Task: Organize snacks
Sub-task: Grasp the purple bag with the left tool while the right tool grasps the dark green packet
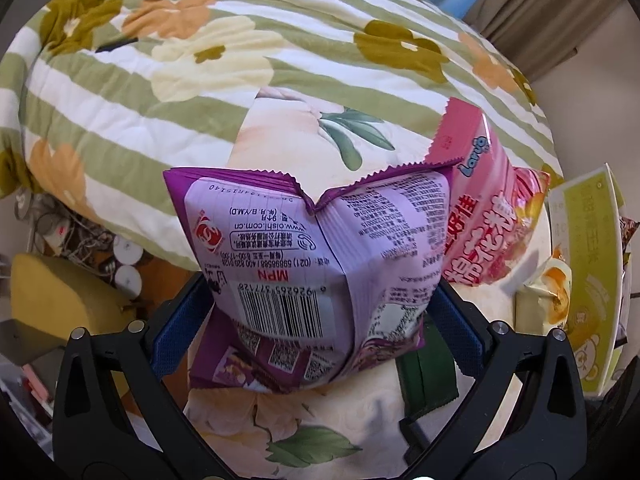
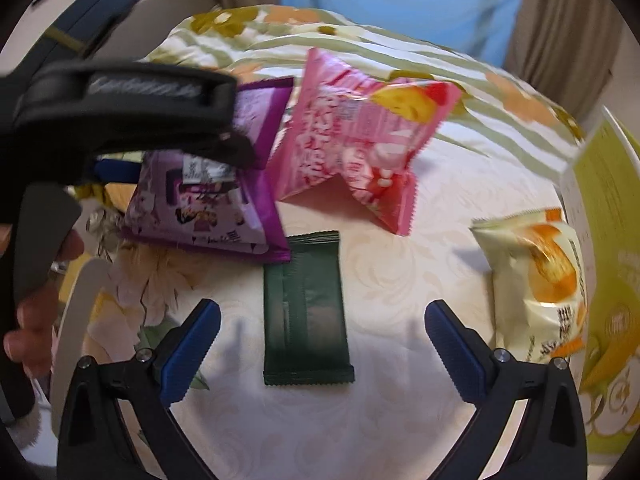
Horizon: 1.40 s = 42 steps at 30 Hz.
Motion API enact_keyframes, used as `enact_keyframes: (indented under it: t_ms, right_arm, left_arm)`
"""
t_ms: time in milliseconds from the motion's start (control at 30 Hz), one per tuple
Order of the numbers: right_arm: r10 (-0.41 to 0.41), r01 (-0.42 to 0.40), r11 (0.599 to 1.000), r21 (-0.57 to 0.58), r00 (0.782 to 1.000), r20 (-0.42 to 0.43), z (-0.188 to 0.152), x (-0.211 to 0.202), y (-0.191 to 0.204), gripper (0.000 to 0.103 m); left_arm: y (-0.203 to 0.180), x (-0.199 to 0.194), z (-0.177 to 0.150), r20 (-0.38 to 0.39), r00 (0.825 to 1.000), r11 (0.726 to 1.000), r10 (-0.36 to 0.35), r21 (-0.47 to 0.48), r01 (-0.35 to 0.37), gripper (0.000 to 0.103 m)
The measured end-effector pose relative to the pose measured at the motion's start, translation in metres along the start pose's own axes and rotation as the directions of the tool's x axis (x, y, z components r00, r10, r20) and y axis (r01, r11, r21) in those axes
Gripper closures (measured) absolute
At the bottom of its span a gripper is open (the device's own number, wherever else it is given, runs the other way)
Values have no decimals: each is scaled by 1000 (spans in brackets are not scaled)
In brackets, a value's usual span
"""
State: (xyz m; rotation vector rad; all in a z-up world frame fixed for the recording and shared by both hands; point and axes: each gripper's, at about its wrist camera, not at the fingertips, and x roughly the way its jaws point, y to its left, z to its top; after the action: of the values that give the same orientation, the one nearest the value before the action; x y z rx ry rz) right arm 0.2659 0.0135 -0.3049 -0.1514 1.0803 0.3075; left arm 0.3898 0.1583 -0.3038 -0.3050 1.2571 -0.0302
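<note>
My left gripper (image 1: 320,300) is shut on a purple snack bag (image 1: 316,256) and holds it upright over the table; the bag also shows in the right wrist view (image 2: 208,208) under the left gripper's body. A pink snack bag (image 1: 480,216) stands just right of it (image 2: 360,148). A dark green flat packet (image 2: 306,312) lies on the tablecloth straight ahead of my right gripper (image 2: 322,320), which is open and empty above the table. A cream and orange snack bag (image 2: 540,280) stands to the right (image 1: 548,300).
A yellow-green carton (image 2: 608,240) stands at the right edge (image 1: 588,264). A folded green-striped floral quilt (image 1: 200,80) lies behind the table. The round table (image 2: 400,400) has a cream floral cloth. Cables and a yellow cushion (image 1: 60,300) sit left below.
</note>
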Motion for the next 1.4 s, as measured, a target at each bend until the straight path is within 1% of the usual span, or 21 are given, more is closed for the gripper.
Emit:
enact_keyframes:
  t_ms: [67,100,167,267,333,400,467,533,633,733,867,933,1067,1167,1300,1400]
  right_arm:
    - [1,-1,1000,-23,1000,0,-1,4,4,2]
    - [4,-4,1000,-30,1000,-1,-1,6,5,2]
    - [11,-11,999,-40,1000,-1,-2,9,6,2]
    - [18,-18,998,-59,1000,-1,-2,14,10,6]
    - [21,-21,997,-68,1000,-4,-4,16,11,13]
    - [21,-22,997,-70,1000,-9,-5,20,14,16]
    - [20,-20,997,-69,1000,-11,-5,23,15,20]
    - [16,-17,997,-69,1000,-10,-7,25,16,27]
    - [14,-15,998,-64,1000,-13,-7,29,14,32]
    - [12,-12,997,-76,1000,-1,-7,31,15,35]
    - [25,-24,996,-91,1000,11,-5,32,17,47]
    - [34,-32,994,-102,999,13,-3,32,19,60]
    - [40,-39,993,-113,999,10,1,31,24,62]
    - [59,-58,994,-92,998,6,3,29,23,62]
    - [70,-69,995,-67,997,14,7,19,19,62]
    - [75,-72,996,-54,996,38,13,4,15,62]
  left_arm:
    - [0,1,0,2,1000,1000,18,6,-18,5]
    - [0,1,1,2,1000,1000,17,11,-17,12]
    - [2,1,1,-3,1000,1000,18,19,-18,17]
    - [5,1,1,-9,1000,1000,-5,25,6,21]
    - [7,0,2,-11,1000,999,-16,29,16,24]
    - [9,-3,2,-2,1000,1000,-14,24,14,26]
    - [11,-4,3,4,1000,1000,-10,18,10,27]
    - [14,-6,3,9,1000,1000,-8,11,8,28]
    - [18,-10,4,16,1000,1000,-5,0,5,28]
    - [21,-15,4,28,1000,1000,-3,-9,4,28]
    - [21,-22,5,44,999,1000,3,-9,-3,28]
    - [21,-26,5,51,999,1000,6,-7,-6,28]
    - [21,-35,5,66,998,1000,9,-2,-8,28]
    - [21,-45,3,79,997,1000,19,5,-20,28]
    - [20,-62,-1,100,995,1000,14,7,-15,28]
    - [18,-80,-4,128,992,1000,4,18,-6,28]
